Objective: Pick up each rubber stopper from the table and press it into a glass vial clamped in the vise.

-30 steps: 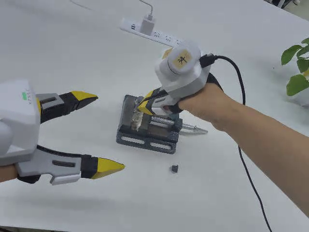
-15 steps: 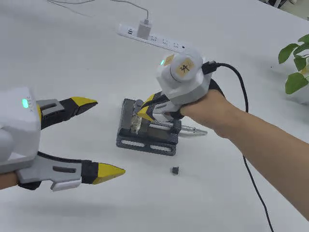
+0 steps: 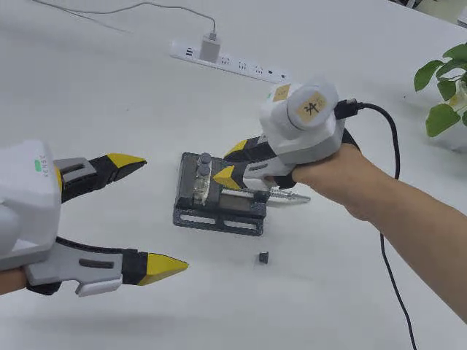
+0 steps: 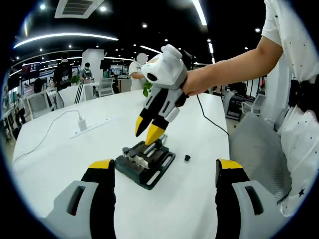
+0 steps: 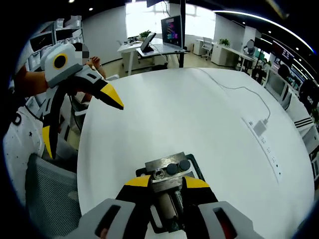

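Observation:
A dark vise (image 3: 219, 211) stands mid-table and clamps a row of glass vials (image 3: 200, 182). In the right gripper view two vials carry dark stoppers (image 5: 178, 167) and one vial (image 5: 159, 173) beside them is uncapped. My right gripper (image 3: 230, 162) hovers just right of the vials, above the vise, open with nothing between its yellow tips. It also appears as the right gripper (image 4: 148, 129) above the vise (image 4: 144, 163). A loose black stopper (image 3: 263, 257) lies on the table in front of the vise. My left gripper (image 3: 151, 211) is open wide at the left, well clear of the vise.
A white power strip (image 3: 230, 62) with a plugged charger lies at the back. A green plant (image 3: 441, 87) stands at the right edge. The vise's screw handle (image 3: 290, 196) sticks out rightward. The right gripper's black cable (image 3: 387, 219) trails along the person's arm.
My right gripper has drawn back to the right and up off the vials, which uncovers the stoppered tops. The left gripper has stayed put, open.

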Demonstrator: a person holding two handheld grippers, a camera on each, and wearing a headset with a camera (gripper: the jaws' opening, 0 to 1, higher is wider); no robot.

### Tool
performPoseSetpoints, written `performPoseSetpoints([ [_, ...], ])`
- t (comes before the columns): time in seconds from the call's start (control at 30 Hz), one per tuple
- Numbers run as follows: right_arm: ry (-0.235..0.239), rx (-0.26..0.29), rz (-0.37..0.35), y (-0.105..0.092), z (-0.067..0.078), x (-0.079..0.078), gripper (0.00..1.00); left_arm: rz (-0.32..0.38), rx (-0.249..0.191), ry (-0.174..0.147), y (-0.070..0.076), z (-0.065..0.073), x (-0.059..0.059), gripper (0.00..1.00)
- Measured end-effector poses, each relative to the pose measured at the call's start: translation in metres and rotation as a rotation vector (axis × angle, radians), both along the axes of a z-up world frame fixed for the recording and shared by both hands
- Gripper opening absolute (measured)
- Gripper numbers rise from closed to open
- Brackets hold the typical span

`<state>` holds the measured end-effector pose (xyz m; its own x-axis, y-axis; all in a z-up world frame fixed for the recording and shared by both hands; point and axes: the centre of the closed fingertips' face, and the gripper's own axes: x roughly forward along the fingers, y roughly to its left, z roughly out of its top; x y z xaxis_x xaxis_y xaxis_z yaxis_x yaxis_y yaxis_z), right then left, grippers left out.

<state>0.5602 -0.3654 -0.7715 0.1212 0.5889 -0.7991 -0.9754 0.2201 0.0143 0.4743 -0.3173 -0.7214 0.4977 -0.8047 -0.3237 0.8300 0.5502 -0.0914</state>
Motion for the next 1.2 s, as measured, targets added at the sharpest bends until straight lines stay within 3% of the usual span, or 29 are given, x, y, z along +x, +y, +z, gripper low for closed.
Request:
performPoseSetpoints([
  [0.53, -0.026, 0.122, -0.024, -0.023, 0.02, -0.01, 0.41, -0.035, 0.051, -0.005, -0.004, -0.004, 0.001, 0.81],
  [1.2, -0.043, 0.226, -0.037, -0.078, 0.025, -0.046, 0.67, -0.143, 0.163, -0.026, -0.025, -0.013, 0.003, 0.8],
])
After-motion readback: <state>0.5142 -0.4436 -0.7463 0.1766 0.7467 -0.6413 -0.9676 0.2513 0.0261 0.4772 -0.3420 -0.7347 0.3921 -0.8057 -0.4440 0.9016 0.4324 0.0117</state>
